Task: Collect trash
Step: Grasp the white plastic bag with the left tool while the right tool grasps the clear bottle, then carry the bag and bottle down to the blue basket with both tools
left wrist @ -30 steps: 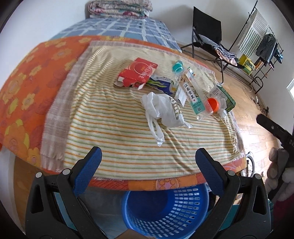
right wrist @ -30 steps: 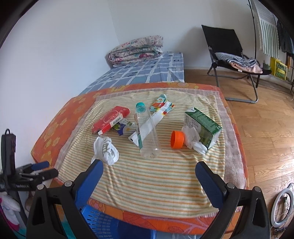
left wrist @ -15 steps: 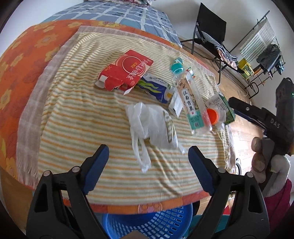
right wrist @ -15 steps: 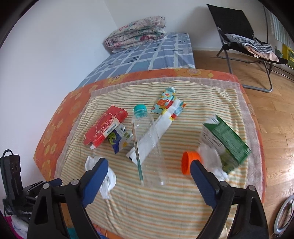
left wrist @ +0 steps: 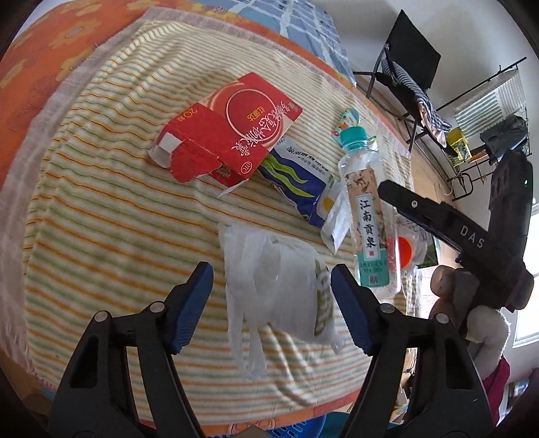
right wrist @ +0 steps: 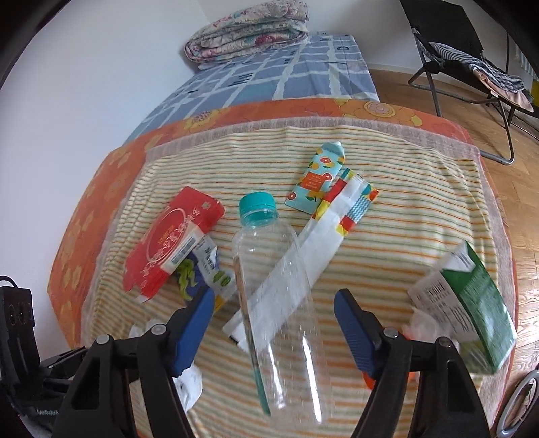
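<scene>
Trash lies on a striped towel over the bed. My left gripper is open, its fingers either side of a crumpled white plastic bag. My right gripper is open over a clear plastic bottle with a teal cap. That bottle also shows in the left wrist view. A red carton, a blue wrapper, an orange cap, a green carton, a long white wrapper and a teal pouch lie around.
A blue basket stands on the floor below the bed's near edge. A black folding chair and wooden floor are to the right. A folded quilt lies at the bed's far end by the wall.
Both grippers have moved forward and down over the towel. The left one now straddles the white bag, the right one the bottle. Both stay open.
</scene>
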Available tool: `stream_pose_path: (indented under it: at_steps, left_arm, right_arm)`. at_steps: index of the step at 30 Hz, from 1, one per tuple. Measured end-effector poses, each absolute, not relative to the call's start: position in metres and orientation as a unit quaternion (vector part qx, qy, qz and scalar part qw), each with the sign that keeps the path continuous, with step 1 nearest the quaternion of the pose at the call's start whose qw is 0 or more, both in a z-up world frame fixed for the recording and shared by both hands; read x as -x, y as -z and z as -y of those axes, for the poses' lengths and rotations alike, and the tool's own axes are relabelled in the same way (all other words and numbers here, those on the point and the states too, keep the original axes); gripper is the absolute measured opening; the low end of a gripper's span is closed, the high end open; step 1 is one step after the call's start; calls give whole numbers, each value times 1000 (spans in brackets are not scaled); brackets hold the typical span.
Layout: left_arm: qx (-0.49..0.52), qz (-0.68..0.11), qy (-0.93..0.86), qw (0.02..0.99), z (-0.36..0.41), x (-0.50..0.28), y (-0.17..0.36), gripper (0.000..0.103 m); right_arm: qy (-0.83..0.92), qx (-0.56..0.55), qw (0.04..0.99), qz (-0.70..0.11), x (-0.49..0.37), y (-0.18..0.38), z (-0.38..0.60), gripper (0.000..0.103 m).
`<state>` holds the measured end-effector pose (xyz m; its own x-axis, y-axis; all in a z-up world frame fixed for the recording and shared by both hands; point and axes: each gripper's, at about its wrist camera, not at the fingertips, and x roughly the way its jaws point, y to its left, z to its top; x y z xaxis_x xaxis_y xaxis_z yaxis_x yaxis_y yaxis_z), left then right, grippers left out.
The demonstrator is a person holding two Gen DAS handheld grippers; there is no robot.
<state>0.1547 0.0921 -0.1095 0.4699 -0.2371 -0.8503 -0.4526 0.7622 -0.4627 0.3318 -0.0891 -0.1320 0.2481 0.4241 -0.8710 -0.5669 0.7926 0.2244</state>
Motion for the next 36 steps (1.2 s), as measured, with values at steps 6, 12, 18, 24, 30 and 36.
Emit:
stream_pose_path:
  at_steps: [6,12,18,24,30,36]
  left_arm:
    - [338,-521,-60,782,-88,-164,120,70]
    - [334,-520,-50,785,-87,-168,123,62]
    - [333,-516,-45,788,-86,-168,119,56]
    - [316,-508,-45,800,-85,-160,108,53]
    - [301,-495,-41,814,-82,-145,91,52]
    - [267,-478,-35,836,-72,-126,66,51]
  right_arm:
    - [-309,83,788,-525,-340,140,74,76]
    - [-304,100,784,-531,-345,153,63,70]
    - [-303,103,784,-531,-344,154,65,59]
    - [-306,106,793,-517,-331,139,78,59]
    - [-313,96,804,-496,-310,116,96,58]
    - [-323,99,817,-468,-285,95,112,57]
